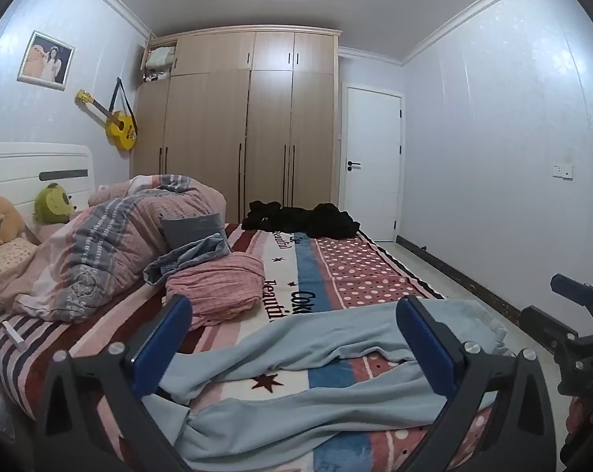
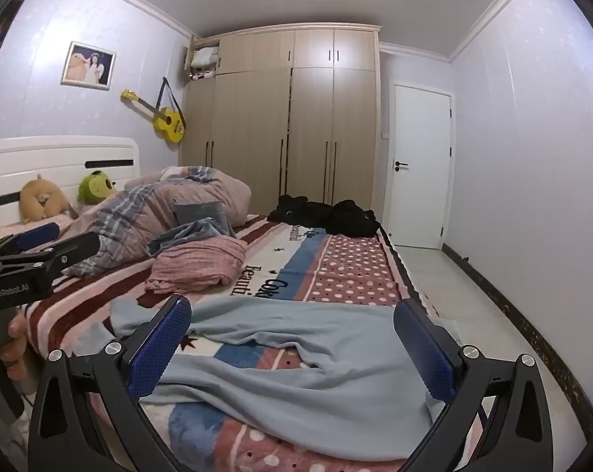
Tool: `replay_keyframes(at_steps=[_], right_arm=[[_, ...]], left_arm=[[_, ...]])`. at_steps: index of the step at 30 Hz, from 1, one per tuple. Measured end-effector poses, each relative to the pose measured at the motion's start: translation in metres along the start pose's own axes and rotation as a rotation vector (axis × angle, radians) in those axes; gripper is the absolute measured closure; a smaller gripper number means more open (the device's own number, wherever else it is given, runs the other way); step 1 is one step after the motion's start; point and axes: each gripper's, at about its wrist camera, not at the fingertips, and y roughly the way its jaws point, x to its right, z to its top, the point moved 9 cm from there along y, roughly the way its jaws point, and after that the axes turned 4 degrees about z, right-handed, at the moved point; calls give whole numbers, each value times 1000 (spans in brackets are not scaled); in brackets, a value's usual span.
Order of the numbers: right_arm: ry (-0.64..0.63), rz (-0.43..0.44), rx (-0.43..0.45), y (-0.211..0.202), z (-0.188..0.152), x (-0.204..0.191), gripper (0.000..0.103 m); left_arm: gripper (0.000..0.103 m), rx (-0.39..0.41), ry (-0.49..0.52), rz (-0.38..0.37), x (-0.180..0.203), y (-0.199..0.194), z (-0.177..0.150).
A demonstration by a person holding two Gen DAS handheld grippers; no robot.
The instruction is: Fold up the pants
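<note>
A bedroom with a patterned bedspread [image 1: 336, 271], where light blue pants [image 1: 316, 354] lie rumpled and unfolded at the near edge; my left gripper [image 1: 296, 338] and right gripper [image 2: 292, 338] both hover spread wide, holding nothing, so all folding remains.

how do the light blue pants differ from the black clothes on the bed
The light blue pants lie spread out and rumpled at the near end of the bed, between the open fingers. The black clothes sit bunched in a heap at the far end. Both rest on the patterned blanket.
</note>
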Motion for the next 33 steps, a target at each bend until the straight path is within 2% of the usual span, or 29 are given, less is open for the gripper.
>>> replay_keyframes(at_steps=[33], right_arm=[[29, 16, 4, -5, -1, 0, 0]], left_arm=[[1, -2, -8, 11, -1, 5, -1]])
